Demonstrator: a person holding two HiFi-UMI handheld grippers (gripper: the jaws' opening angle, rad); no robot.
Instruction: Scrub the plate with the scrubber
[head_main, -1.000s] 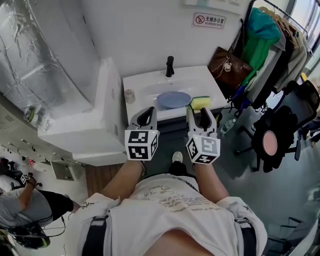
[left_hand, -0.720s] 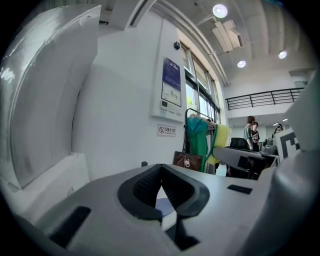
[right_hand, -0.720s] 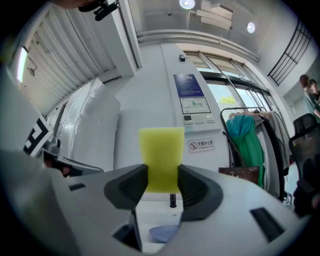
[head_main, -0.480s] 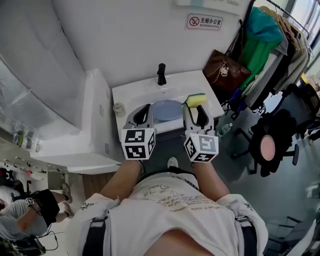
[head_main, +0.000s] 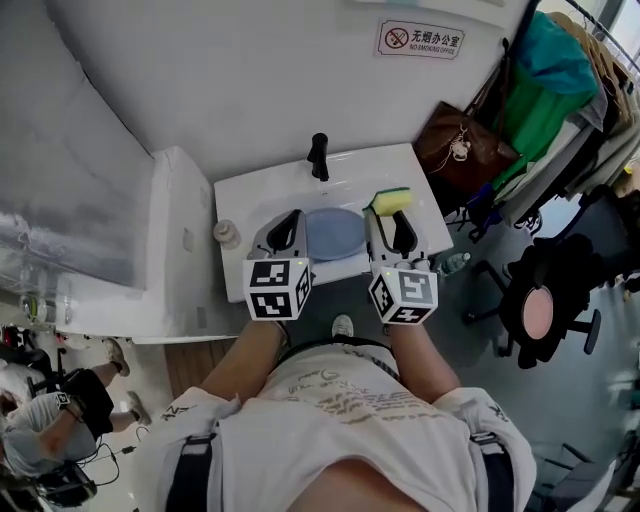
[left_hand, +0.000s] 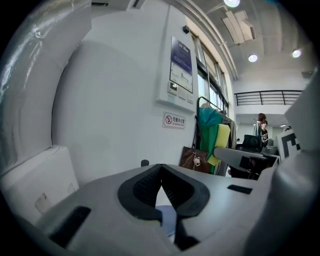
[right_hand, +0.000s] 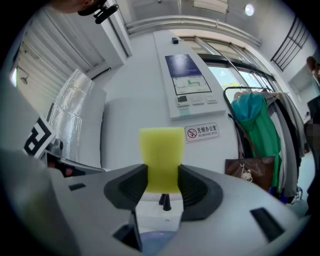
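Observation:
A pale blue plate lies in the basin of a white sink, under a black tap. My left gripper is shut and empty, its tips at the sink's front edge just left of the plate. In the left gripper view the jaws meet, and the plate shows below them. My right gripper is shut on a yellow scrubber sponge, held over the sink's right part. In the right gripper view the sponge stands upright between the pads, with the tap behind it.
A small cup stands on the sink's left rim. A white cabinet adjoins the sink on the left. A brown bag and hanging clothes are to the right, with a black chair on the floor.
Both grippers have moved forward to the sink: their tips now reach its front edge. The scrubber stays in the right gripper, and the plate stays in the basin.

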